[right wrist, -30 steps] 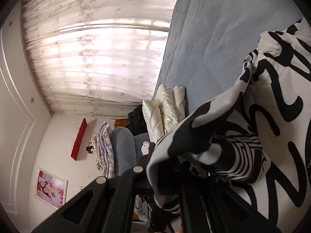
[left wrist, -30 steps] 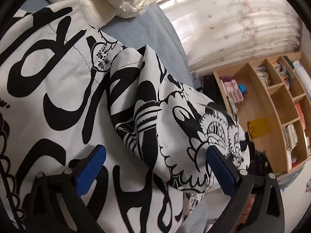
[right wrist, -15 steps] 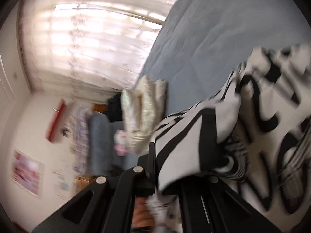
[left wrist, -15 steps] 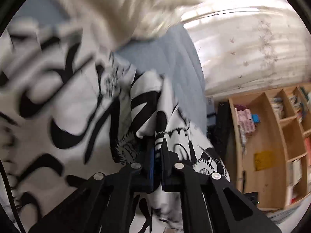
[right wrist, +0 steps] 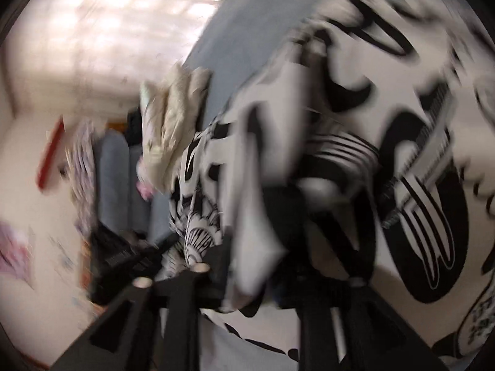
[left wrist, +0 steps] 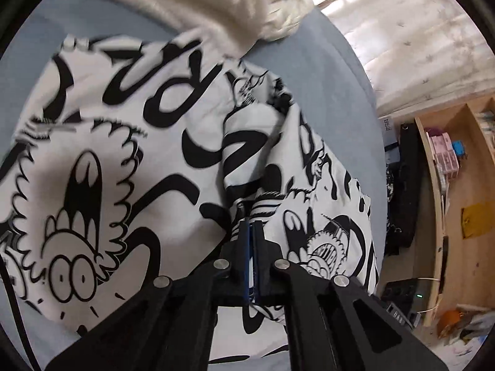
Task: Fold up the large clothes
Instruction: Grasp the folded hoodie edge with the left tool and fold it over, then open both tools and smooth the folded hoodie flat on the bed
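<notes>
The big black-and-white cartoon garment (left wrist: 148,160) lies spread on the blue bed (left wrist: 334,92), with a cream blanket (left wrist: 216,3) bunched at its far edge; a wooden shelf (left wrist: 458,185) stands off to the side by the curtain (left wrist: 417,27).

A second ago the left claw (left wrist: 251,235) stood wide open over a raised fold of the cloth; now its blue pads (left wrist: 246,247) are pressed tight together and a pinch of the printed cloth is caught between them; so the left claw is clenched on the garment. More of the cloth shows in its view now, and the big cartoon face (left wrist: 77,225) has come into sight.

The right claw (right wrist: 272,266) was squeezed on a flap of the same garment (right wrist: 402,123) a second ago; its jaws have just been opening; in the blurry right view a white flap (right wrist: 256,247) hangs in the gap, but the pads do not seem to press it; so the right claw looks like it has let go.

I think this means one fold has been laid down and dropped by the right side, and the left side has grabbed a new bit to pull over next; the garment is still lumpy and far from a neat pile.
</notes>
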A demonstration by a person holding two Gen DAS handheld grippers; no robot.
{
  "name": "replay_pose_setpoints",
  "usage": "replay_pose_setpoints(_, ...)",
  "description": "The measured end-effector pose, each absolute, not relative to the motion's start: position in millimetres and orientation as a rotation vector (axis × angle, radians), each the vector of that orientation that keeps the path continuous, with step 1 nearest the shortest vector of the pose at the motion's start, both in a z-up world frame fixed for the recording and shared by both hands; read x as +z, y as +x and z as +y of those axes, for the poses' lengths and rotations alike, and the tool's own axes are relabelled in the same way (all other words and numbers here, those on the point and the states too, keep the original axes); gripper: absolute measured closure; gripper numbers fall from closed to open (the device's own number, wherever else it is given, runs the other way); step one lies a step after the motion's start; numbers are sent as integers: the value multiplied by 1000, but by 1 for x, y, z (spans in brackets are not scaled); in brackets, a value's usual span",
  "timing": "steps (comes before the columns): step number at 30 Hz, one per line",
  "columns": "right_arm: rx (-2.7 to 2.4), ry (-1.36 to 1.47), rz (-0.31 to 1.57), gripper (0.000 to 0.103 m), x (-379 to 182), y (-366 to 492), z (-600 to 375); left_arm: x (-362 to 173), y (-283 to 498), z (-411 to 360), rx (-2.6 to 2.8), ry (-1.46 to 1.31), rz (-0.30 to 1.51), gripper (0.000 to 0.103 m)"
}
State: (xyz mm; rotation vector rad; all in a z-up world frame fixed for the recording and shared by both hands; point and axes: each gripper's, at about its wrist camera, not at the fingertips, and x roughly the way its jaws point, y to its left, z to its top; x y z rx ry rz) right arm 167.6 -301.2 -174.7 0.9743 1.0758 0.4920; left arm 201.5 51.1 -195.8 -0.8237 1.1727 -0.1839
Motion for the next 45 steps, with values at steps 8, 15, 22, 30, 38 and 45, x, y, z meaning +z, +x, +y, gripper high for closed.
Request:
replay_pose_setpoints(8,470,1266,939,44,-197,173,-348,-208,208,36,-299,-797,1183,99)
replay_pose_setpoints(15,469,1351,904,43,-204,201,-355,-218,211,24,-312,-774,1198,97)
replay_pose_setpoints(22,297,350,737,90,-125,198,-304,-221,214,17,-298,-712,1198,97)
replay_pose_setpoints(30,205,153,911,75,-152,181,-291,-230,214,21,-306,-732,1167,49)
replay_pose_setpoints(38,325,579,946,67,-176,145,-325,-238,226,15,-415,-832,1139,32)
replay_pose_setpoints(45,269,450,873,102,-157,120,-301,-212,213,-5,-223,-713,1077,100)
